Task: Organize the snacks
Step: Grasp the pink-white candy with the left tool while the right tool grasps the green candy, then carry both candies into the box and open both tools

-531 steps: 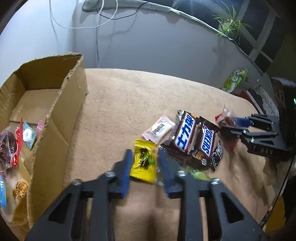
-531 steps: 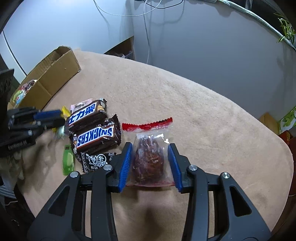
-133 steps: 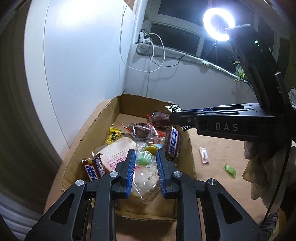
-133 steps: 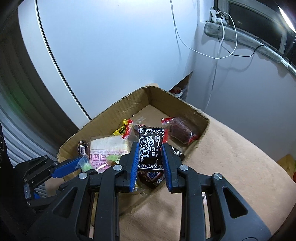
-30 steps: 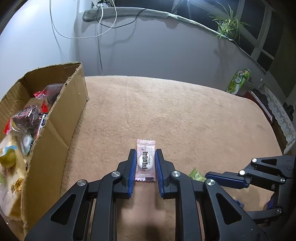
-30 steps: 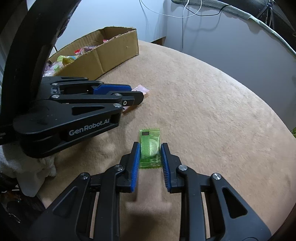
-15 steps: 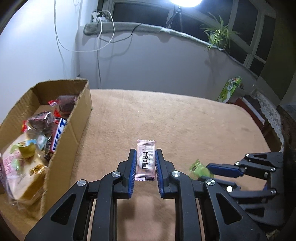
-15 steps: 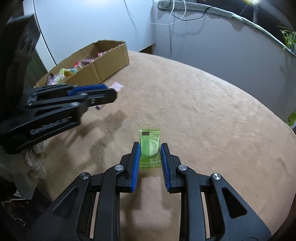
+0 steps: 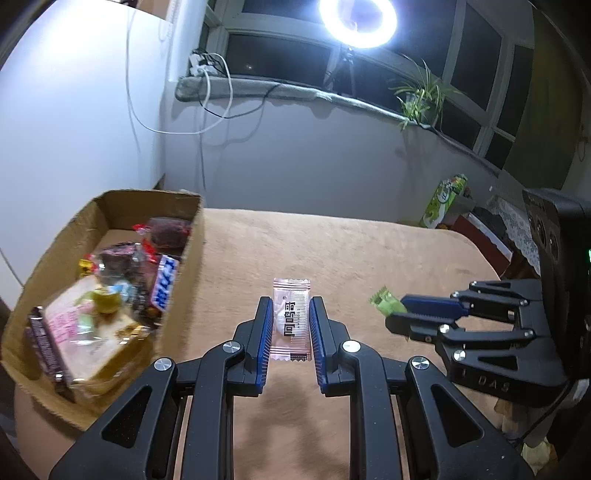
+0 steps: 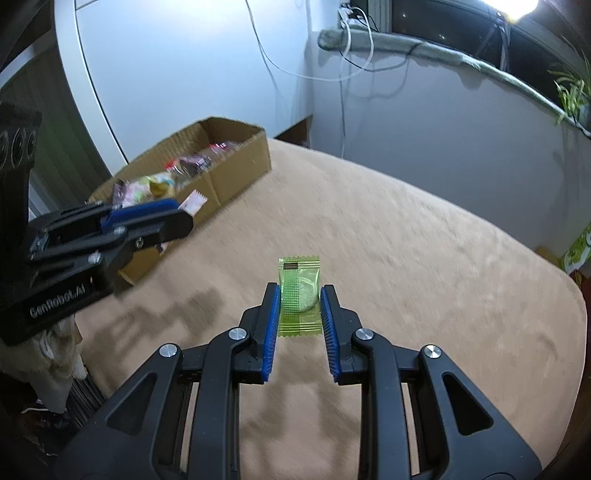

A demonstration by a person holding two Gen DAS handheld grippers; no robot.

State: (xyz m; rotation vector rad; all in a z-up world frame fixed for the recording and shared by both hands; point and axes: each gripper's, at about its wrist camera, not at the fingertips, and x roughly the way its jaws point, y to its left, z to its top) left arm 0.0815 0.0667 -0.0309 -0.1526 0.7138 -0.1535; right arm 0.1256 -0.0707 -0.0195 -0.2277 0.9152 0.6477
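Note:
My left gripper (image 9: pixel 290 308) is shut on a pink candy wrapper (image 9: pixel 290 317) and holds it above the tan table. My right gripper (image 10: pixel 299 297) is shut on a green candy wrapper (image 10: pixel 298 295), also lifted off the table. The cardboard box (image 9: pixel 184 254) stands at the left, filled with several snacks, among them a Snickers bar (image 9: pixel 165 282) and a bread pack (image 9: pixel 90 343). In the right wrist view the box (image 10: pixel 236 166) lies far left, with my left gripper (image 10: pixel 186 214) and its pink wrapper (image 10: pixel 192 202) in front of it. The right gripper (image 9: pixel 397 314) with the green wrapper (image 9: pixel 385 303) shows at right in the left wrist view.
The tan table (image 10: pixel 406 258) spreads ahead with rounded edges. A wall with hanging cables (image 9: pixel 207 110) rises behind the box. A green carton (image 9: pixel 443 199) stands beyond the table's far right edge. A bright ring light (image 9: pixel 356 20) shines above the window sill.
Both grippers have risen from the table with their wrappers and tilted up. The box now sits closer in the left wrist view, and more of the room shows.

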